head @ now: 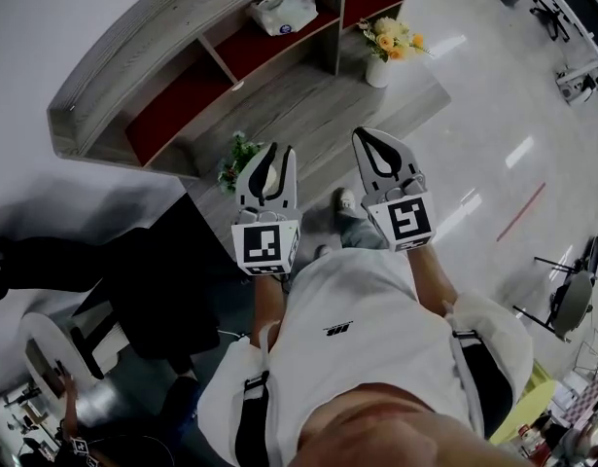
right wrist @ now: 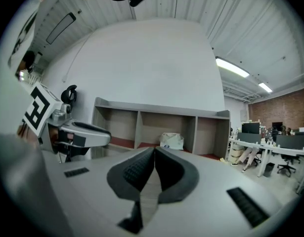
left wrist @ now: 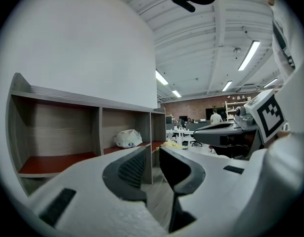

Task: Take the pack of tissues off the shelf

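Up on the shelf (head: 133,61), the pack of tissues (head: 284,10) lies on the red floor of the middle compartment, close to that compartment's right-hand divider and a little back from its front edge; both gripper views show it there too, white and rumpled (left wrist: 128,138) (right wrist: 172,140). Nothing touches it. The left gripper (head: 269,152) and the right gripper (head: 374,142) are held side by side in front of the person's white shirt (head: 357,339), well apart from the shelf and pointing toward it. The left gripper's jaws stand at a narrow slit, with only the wooden floor showing through the gap and nothing between them (left wrist: 152,157). The right gripper's jaws meet at the tips, pad against pad, and clasp nothing (right wrist: 154,154). A white vase of yellow flowers (head: 384,49) stands on the wooden platform just off the shelf's right end, and a small green plant (head: 238,159) sits near the shelf's left front corner, just beside the left gripper in the head view.
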The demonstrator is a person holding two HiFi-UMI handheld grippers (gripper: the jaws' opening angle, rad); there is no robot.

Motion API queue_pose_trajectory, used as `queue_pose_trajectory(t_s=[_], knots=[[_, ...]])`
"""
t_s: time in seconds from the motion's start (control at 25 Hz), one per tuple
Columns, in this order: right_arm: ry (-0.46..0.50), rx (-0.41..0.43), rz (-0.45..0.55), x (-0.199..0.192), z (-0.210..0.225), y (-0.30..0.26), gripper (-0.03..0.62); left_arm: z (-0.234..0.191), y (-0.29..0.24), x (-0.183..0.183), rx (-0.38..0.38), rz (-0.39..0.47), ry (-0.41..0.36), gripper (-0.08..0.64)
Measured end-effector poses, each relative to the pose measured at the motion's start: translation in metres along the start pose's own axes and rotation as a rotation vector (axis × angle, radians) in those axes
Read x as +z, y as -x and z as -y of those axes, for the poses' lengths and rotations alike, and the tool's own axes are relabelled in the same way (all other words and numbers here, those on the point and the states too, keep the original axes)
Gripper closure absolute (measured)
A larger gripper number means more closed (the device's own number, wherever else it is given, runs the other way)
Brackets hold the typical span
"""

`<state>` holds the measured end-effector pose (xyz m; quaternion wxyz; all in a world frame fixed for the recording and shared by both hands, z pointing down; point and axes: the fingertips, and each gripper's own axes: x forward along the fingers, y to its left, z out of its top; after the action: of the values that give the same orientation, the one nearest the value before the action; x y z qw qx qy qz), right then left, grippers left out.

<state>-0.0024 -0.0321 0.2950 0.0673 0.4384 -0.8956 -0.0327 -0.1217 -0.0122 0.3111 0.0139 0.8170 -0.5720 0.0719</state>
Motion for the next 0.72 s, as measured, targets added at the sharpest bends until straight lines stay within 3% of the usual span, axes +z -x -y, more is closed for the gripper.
queue_pose_trajectory(t_s=[0.72], knots=[[-0.034,0.124,-0.008,-0.010,0.064,-0.079,0.565,-0.022,-0.093,0.006,0.109,-0.046,0.011,0.463]])
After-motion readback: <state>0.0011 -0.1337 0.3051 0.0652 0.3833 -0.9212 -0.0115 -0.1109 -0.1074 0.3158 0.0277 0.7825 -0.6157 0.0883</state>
